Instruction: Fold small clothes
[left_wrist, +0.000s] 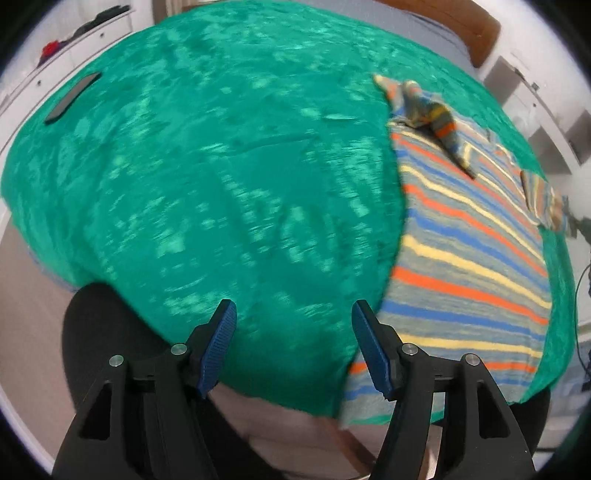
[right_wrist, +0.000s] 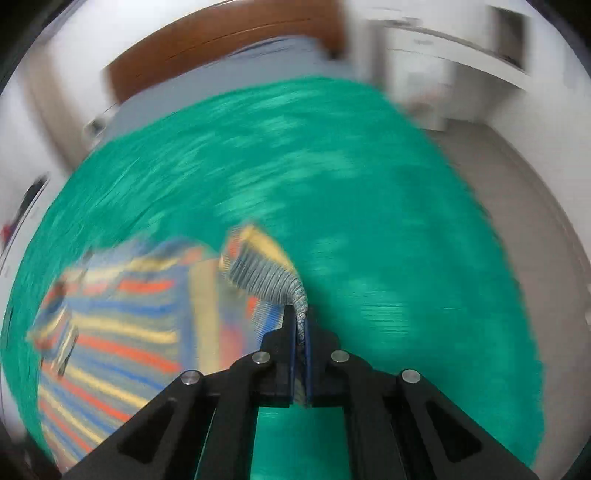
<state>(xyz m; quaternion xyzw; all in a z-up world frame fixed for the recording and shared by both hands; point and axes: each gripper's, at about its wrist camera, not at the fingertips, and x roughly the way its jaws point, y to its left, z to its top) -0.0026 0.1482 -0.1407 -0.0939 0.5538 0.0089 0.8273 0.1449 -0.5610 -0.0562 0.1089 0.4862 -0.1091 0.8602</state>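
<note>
The green cover (left_wrist: 207, 177) spans nearly the whole working surface; its near edge drops off at 6 o'clock in the left wrist view and its right edge meets bare floor (right_wrist: 517, 206) at 3 o'clock in the right wrist view. The striped garment (left_wrist: 465, 258) lies flat on the cover toward 3 o'clock in the left view, with its near hem draped over the near edge, so a pull toward 6 o'clock could drag it off the surface. A sleeve (left_wrist: 432, 110) lies bunched across the garment at 1 o'clock; folding over it would likely trap a lump in the fold. The right gripper (right_wrist: 301, 321) is clenched on 1 raised cuff or corner (right_wrist: 266, 273) of the garment, and heavy blur suggests fast travel, which could tear the thin pinch loose or skew the fold line. The left gripper (left_wrist: 293, 321) is released, nothing between its jaws, hovering over bare cover beside the garment's left edge; with no hold-down, the whole garment may slide. Open room lies from 9 to 12 o'clock, apart from 1 dark flat object (left_wrist: 72, 98) at 10 o'clock.
</note>
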